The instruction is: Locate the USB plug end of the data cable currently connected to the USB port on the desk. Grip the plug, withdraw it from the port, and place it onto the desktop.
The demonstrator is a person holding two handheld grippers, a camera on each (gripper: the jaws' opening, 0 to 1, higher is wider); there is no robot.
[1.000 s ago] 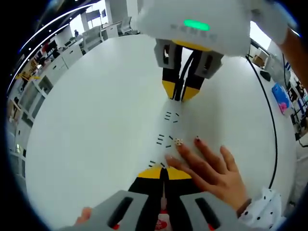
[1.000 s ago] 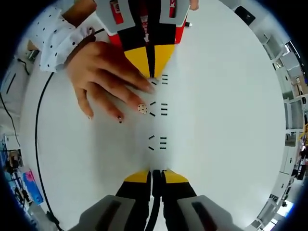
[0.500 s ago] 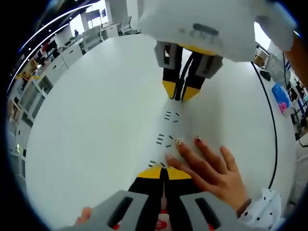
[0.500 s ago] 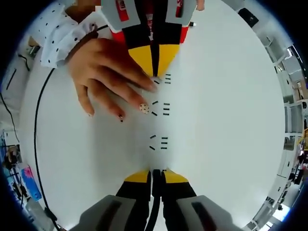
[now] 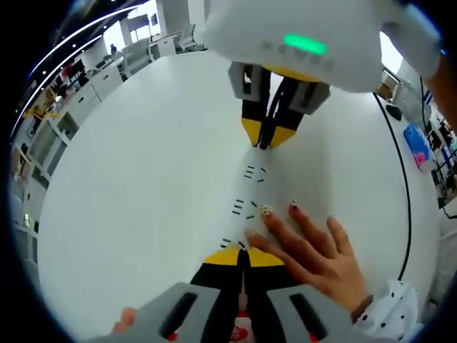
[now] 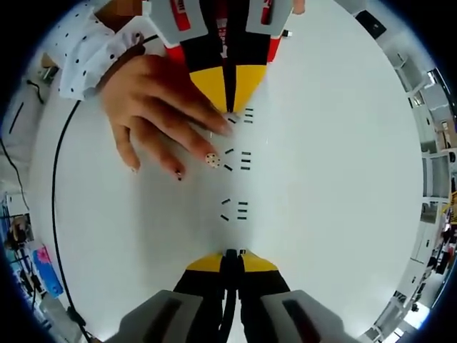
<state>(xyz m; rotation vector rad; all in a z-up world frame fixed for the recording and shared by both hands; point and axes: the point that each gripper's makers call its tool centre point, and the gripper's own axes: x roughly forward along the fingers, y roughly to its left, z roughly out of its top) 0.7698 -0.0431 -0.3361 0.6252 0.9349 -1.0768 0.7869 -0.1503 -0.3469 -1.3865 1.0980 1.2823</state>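
Facing each other tip to tip across a white desk point(image 5: 128, 186), both grippers have their jaws pressed together.

Left gripper point(image 5: 241, 251) and right gripper point(image 6: 232, 253) hold nothing. A hand point(image 6: 153, 107) lies flat beside small black marks point(image 6: 243, 209). A black cable point(image 6: 56, 214) curves along the desk edge; its plug cannot be made out.
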